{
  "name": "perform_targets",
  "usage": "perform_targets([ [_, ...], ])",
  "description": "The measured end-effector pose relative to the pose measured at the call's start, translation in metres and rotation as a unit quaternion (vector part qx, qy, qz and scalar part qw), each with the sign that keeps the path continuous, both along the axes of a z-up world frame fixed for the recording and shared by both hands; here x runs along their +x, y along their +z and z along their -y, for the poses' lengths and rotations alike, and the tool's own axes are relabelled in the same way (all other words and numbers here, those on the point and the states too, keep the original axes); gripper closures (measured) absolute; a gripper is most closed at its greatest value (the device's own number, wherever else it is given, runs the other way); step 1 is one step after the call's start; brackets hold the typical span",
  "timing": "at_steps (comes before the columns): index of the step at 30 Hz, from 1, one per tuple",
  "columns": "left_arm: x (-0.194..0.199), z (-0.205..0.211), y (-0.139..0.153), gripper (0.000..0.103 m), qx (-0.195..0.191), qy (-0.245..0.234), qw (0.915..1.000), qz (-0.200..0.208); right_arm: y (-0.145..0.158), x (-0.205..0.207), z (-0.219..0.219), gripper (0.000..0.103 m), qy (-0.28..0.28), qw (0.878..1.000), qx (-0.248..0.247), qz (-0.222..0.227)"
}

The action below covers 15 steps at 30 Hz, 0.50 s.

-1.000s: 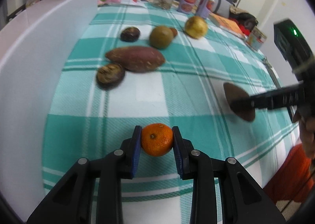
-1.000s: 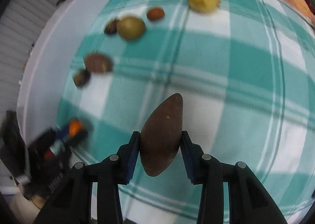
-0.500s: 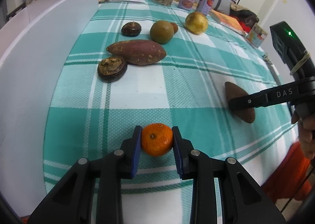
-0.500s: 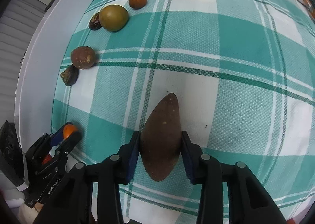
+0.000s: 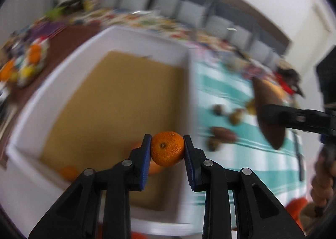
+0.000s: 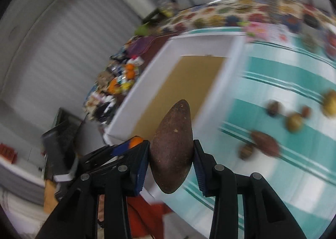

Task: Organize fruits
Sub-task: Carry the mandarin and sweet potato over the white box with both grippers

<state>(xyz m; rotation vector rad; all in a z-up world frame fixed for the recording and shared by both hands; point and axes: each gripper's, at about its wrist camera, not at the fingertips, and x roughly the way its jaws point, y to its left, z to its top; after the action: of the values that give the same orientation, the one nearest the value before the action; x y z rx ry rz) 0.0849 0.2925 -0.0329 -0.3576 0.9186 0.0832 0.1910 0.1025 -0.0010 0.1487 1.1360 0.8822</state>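
Over the white box (image 5: 37,110) at the bench's left edge, a mandarin (image 5: 167,148) was held clenched in the left hand-held gripper (image 5: 167,150). A brown oblong fruit (image 6: 171,146) was clamped in the right hand-held gripper (image 6: 171,155), above the box's near corner. With the two carried so close together, a collision could be caused, or the tapered fruit slipped out.

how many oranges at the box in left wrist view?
3. One orange is clamped in the left gripper; two blurry ones lie in the white box, at and. The gripper may hide more.
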Motion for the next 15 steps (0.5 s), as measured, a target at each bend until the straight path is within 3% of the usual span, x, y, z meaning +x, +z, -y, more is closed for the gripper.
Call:
perform_targets([
  [3,-0.004,-0.035,-0.026,0.074,0.017,0.039,0.9982,-0.043,-0.020,0.001,-0.062,0.063,0.037,0.999,-0.014,-0.015],
  [7,-0.007,-0.043,-0.049,0.073,0.015,0.044,0.9962,-0.074,-0.060,-0.007,-0.113,0.063,0.083,0.993,-0.079,-0.029],
  [10,-0.011,-0.047,-0.054,0.073,0.016,0.054,0.9948,-0.085,-0.088,-0.025,-0.133,0.063,0.136,0.983,-0.114,-0.046],
  [13,-0.015,-0.048,-0.056,0.071,0.015,0.062,0.9938,-0.091,-0.106,-0.032,-0.139,0.063,0.152,0.977,-0.143,-0.046],
  [14,-0.015,-0.050,-0.058,0.069,0.018,0.066,0.9934,-0.092,-0.112,-0.026,-0.140,0.063,0.154,0.976,-0.149,-0.047],
  [15,-0.018,-0.049,-0.057,0.060,0.023,0.070,0.9931,-0.091,-0.114,-0.026,-0.138,0.062,0.151,0.976,-0.154,-0.044],
])
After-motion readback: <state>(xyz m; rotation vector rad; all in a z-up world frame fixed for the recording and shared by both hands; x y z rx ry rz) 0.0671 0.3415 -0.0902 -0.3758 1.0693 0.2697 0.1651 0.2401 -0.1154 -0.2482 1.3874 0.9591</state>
